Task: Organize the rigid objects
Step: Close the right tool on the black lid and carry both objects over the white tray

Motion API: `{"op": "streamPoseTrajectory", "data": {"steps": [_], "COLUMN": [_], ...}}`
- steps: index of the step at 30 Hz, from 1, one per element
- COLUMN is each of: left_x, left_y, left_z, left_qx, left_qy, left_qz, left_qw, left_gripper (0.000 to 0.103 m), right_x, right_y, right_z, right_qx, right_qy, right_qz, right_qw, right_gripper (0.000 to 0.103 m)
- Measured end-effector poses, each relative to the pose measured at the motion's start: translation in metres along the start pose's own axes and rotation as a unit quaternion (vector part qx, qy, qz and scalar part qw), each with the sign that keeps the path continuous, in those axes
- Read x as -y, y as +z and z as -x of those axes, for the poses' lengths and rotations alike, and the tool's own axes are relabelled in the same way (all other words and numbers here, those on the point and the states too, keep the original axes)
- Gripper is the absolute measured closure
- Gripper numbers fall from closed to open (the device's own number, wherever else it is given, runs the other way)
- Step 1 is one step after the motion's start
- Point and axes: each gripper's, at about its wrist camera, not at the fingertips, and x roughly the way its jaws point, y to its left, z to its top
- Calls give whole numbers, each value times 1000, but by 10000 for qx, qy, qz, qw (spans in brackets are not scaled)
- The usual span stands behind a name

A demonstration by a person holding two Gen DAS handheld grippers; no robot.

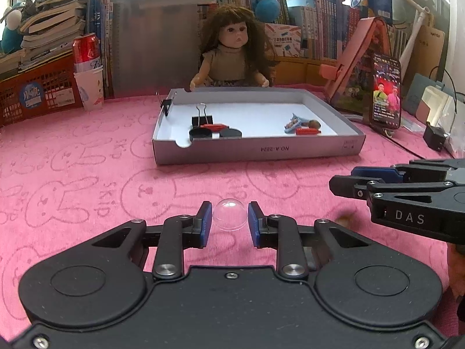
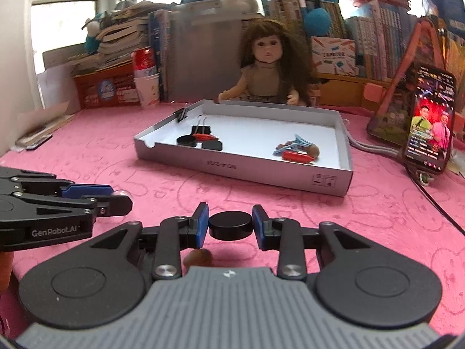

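A clear plastic dome (image 1: 229, 214) sits between the blue pads of my left gripper (image 1: 229, 221), which is shut on it just above the pink cloth. My right gripper (image 2: 230, 226) is shut on a black round disc (image 2: 230, 224), held a little off the cloth. A brown nut-like piece (image 2: 198, 257) lies on the cloth under the right gripper. The grey shallow box (image 1: 255, 151) (image 2: 241, 168) holds a binder clip (image 1: 201, 119), black discs (image 1: 200, 133), red pieces (image 1: 307, 131) and a blue clip (image 2: 293, 145). From the left wrist view, the right gripper (image 1: 343, 184) shows at the right edge.
A doll (image 1: 231, 52) sits behind the box. A lit phone (image 1: 386, 93) leans at the right with cables. A red can (image 1: 86, 49) stands in a paper cup beside an orange crate (image 1: 35, 90) at the left. Books line the back.
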Motion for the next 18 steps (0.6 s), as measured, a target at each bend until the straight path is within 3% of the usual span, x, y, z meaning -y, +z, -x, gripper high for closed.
{"op": "streamPoseTrajectory", "data": {"steps": [10,18], "left_x": [-6,-16], "left_y": [35,85], "left_z": [-15,-41], "left_qx": [166,197], "left_qy": [0,-114], "left_qz": [243,381], "left_qw": [9996,9990], "left_gripper": [78,78], "right_x": [26,54], "right_y": [20,56], "right_z": [-14,-33], "right_qx": [12,-46], "right_qy": [-68,-65], "right_qz": [-665,-1209], "right_qw": [9978,9926], "right_gripper": [65,65]}}
